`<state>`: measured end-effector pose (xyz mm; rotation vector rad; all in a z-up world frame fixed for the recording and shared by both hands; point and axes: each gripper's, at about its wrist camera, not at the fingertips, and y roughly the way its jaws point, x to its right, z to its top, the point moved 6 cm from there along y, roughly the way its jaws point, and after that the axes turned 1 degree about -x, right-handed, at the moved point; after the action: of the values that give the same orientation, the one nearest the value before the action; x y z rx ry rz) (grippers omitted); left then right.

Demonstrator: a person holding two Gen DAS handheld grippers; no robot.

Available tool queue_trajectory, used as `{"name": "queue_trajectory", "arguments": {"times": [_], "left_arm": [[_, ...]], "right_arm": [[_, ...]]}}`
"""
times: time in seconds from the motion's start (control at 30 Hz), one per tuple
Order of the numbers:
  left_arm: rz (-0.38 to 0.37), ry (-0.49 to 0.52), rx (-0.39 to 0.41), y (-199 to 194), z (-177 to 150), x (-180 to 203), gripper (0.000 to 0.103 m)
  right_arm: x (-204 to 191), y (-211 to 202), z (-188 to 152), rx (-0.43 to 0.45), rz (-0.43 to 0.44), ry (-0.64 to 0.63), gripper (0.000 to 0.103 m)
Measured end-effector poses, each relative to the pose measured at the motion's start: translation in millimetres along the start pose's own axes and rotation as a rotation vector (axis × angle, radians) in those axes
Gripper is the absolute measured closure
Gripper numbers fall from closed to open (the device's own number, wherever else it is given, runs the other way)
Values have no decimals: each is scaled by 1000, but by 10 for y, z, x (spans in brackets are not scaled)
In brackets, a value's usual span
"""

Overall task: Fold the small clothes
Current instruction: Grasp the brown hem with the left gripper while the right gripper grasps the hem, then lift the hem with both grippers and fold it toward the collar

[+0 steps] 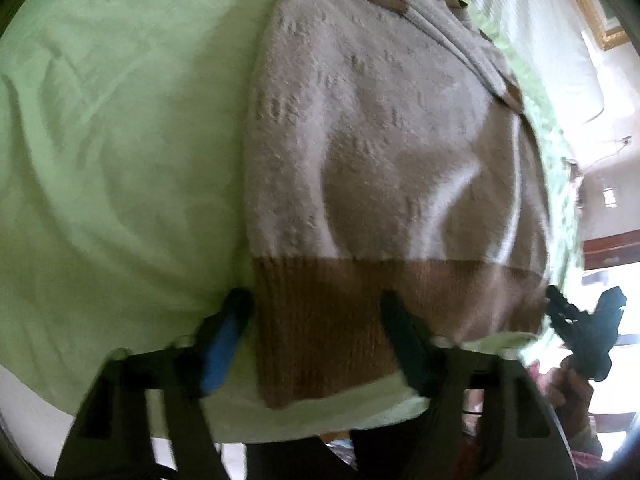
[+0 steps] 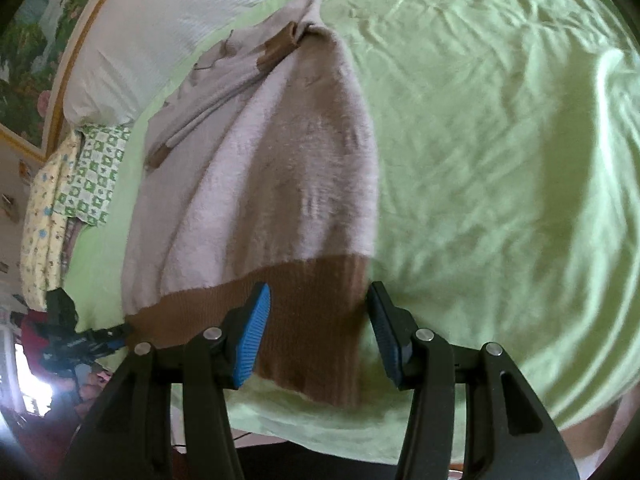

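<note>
Here, a cream knitted sweater [image 1: 380, 152] with a brown ribbed hem [image 1: 328, 320] lies lengthwise on a light-green bedsheet [image 1: 120, 160], its sleeves laid across the far end and the hem hanging at the near edge of the bed. The knit looks soft, fuzzy and fairly light — likely to sag and stretch rather than hold a crease — so the denser ribbing at the two hem corners seems the firmest place to pinch. The sheet is rumpled and will probably drag with the cloth. Beyond it, the right wrist view shows a white ribbed pillow [image 2: 160, 28], a green-checked patterned cloth [image 2: 92, 168] and a gold-framed floral picture [image 2: 36, 40] on the wall. The left gripper [image 1: 316, 320] stands wide open, fingers straddling the hem's left corner, nothing clamped. The right gripper [image 2: 318, 324] is likewise spread — blue pads [image 2: 254, 336] either side of the right corner, ribbing between them but apparently not yet pinched.
</note>
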<state>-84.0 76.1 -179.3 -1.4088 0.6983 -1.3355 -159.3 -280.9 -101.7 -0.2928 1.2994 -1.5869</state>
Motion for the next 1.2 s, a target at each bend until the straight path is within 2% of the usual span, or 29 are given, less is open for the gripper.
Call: {"name": "queue_trajectory", "arguments": {"times": [0.03, 0.07, 0.1, 0.17, 0.33, 0.43, 0.6, 0.8, 1.0, 1.1, 1.2], "left_arm": [[30, 21, 7, 2, 4, 0, 62], [36, 34, 11, 0, 8, 4, 75], [25, 42, 13, -7, 11, 8, 92], [-43, 22, 12, -36, 8, -12, 95], [-116, 8, 69, -219, -48, -61, 97], [-135, 14, 58, -207, -84, -72, 97], [-170, -4, 49, -171, -15, -59, 97], [-227, -8, 104, -348, 162, 42, 97], [-276, 5, 220, -706, 708, 242, 97], [-311, 9, 288, -901, 1098, 373, 97], [-363, -31, 359, -1030, 1555, 475, 97]], "right_arm": [[2, 31, 6, -4, -4, 6, 60], [18, 60, 14, -7, -24, 10, 84], [32, 74, 16, -11, -37, 14, 94], [72, 56, 15, -13, -8, 43, 95], [189, -207, -40, 18, 4, 53, 96], [304, -348, -74, 19, 3, 52, 97], [260, -288, 7, -1, 10, 38, 97], [116, -287, 138, 21, 72, 44, 97], [-200, -399, 592, 110, 141, 28, 97], [-408, -487, 929, 173, 192, 32, 97], [-550, -583, 1309, 234, 240, 45, 97]]}}
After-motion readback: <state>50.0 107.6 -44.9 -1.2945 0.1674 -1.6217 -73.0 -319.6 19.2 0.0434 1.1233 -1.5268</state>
